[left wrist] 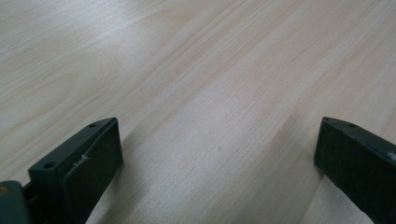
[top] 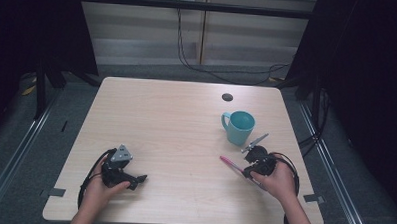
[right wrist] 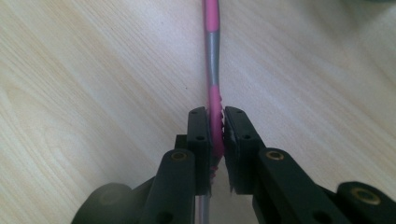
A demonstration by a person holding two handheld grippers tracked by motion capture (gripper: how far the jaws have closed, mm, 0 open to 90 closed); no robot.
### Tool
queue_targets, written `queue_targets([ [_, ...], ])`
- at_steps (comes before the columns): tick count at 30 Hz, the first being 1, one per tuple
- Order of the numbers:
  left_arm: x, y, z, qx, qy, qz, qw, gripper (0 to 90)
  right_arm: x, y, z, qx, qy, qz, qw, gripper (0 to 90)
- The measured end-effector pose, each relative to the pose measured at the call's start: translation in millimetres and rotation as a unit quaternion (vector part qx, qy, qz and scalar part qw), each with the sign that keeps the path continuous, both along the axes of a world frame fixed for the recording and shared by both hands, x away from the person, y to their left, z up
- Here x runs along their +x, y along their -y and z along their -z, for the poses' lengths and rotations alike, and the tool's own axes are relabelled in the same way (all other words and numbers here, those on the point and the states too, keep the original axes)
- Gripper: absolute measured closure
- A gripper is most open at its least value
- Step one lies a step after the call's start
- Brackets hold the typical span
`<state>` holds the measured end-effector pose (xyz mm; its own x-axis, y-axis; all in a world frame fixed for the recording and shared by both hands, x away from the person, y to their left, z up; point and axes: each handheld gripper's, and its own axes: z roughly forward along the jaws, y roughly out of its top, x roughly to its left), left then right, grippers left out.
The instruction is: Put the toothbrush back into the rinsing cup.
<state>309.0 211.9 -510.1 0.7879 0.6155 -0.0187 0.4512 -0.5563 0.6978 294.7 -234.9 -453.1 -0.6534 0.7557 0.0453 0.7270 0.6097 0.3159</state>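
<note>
- Between the jaws of the right gripper [right wrist: 216, 135] sat a pink and grey pen [right wrist: 212, 70], pinched at its pink grip section, with the jaws closed narrowly against it on both sides.
- Ahead of that gripper, the pen ran straight away from the jaws, low over the pale wooden table [right wrist: 93, 93]; whether its far end touched the wood could not be told.
- From the high view, the right gripper [top: 250, 166] lay in the person's right hand [top: 279, 182], and the pen [top: 230, 163] stuck out from it toward the middle of the table [top: 176, 116].
- Just beyond the right gripper stood a teal mug [top: 238, 126], upright, its handle turned away from the gripper's side, close to the gripper but apart from the pen.
- Further past the mug, a small dark round hole [top: 227, 97] showed in the tabletop.
- Well apart from all this, the left gripper [top: 136, 181] rested low at the table in the left hand [top: 101, 191].
- Its jaws stood wide, with bare wood [left wrist: 210, 116] between them and nothing held.
</note>
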Motion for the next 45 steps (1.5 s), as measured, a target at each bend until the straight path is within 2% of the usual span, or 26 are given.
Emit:
queue_targets([
  [8, 0.3, 0.8, -0.9, 0.004, -0.002, 0.0, 1.0, 0.3, 1.0, -3.9, -10.6, 0.007, -0.001, -0.01, 0.9999, 82.1],
  [10, 0.6, 1.7, -2.6, 0.001, -0.004, 0.0, 1.0, 3.7, 1.8, -4.1, -13.0, 0.011, -0.001, -0.011, 0.9999, 82.1],
  [14, 2.0, 5.9, -7.9, 0.017, -0.004, 0.021, 0.9996, 14.4, 3.3, -6.4, -16.3, 0.019, -0.001, -0.009, 0.9998, 82.1],
  [16, 3.1, 10.1, -10.3, 0.018, -0.011, 0.024, 0.9995, 15.0, 4.6, -8.0, -16.9, 0.022, 0.0, -0.014, 0.9997, 82.1],
  [18, 4.1, 13.2, -14.5, 0.02, -0.009, 0.03, 0.9993, 15.0, 5.8, -10.7, -17.7, 0.02, 0.0, -0.016, 0.9997, 82.1],
  [19, 4.5, 16.7, -17.7, 0.02, -0.019, 0.037, 0.9989, 15.3, 6.1, -12.2, -18.8, 0.018, 0.0, -0.017, 0.9997, 82.1],
  [22, 5.4, 19.5, -20.3, 0.022, -0.016, 0.041, 0.9988, 15.5, 7.1, -15.6, -22.1, 0.023, 0.002, -0.021, 0.9995, 82.1],
  [23, 5.8, 21.0, -20.7, 0.02, -0.021, 0.044, 0.9986, 15.5, 7.6, -17.0, -23.4, 0.021, 0.003, -0.023, 0.9995, 82.1],
  [28, 7.7, 31.8, -27.1, 0.036, -0.03, 0.065, 0.9967, 15.3, 9.9, -26.7, -30.3, 0.023, -0.002, -0.038, 0.999, 82.1],
  [33, 8.3, 44.3, -32.9, 0.038, -0.029, 0.071, 0.9963, 15.2, 12.5, -33.3, -34.2, 0.026, -0.001, -0.045, 0.9987, 82.1],
  [34, 9.2, 46.6, -35.1, 0.047, -0.025, 0.077, 0.9956, 15.1, 13.7, -36.6, -35.8, 0.034, -0.002, -0.047, 0.9983, 82.1],
  [36, 10.1, 51.5, -39.3, 0.051, -0.02, 0.083, 0.995, 15.1, 13.8, -39.0, -36.8, 0.032, -0.003, -0.047, 0.9984, 82.1],
  [37, 9.7, 54.5, -40.6, 0.047, -0.018, 0.08, 0.9955, 15.1, 14.0, -41.2, -37.6, 0.031, -0.001, -0.05, 0.9983, 82.1],
  [38, 11.1, 55.8, -43.4, 0.06, -0.012, 0.091, 0.994, 15.2, 14.2, -45.4, -39.1, 0.033, 0.0, -0.055, 0.9979, 82.1],
  [40, 11.2, 59.9, -46.2, 0.058, -0.01, 0.089, 0.9943, 15.2, 14.2, -46.8, -39.6, 0.034, -0.002, -0.056, 0.9979, 82.1],
  [41, 12.2, 62.0, -48.7, 0.066, -0.007, 0.097, 0.9931, 15.2, 14.6, -48.3, -40.1, 0.033, -0.001, -0.059, 0.9977, 82.1],
  [45, 13.5, 71.2, -52.1, 0.072, -0.007, 0.101, 0.9923, 15.4, 15.3, -54.6, -41.5, 0.032, -0.004, -0.062, 0.9975, 82.1],
])
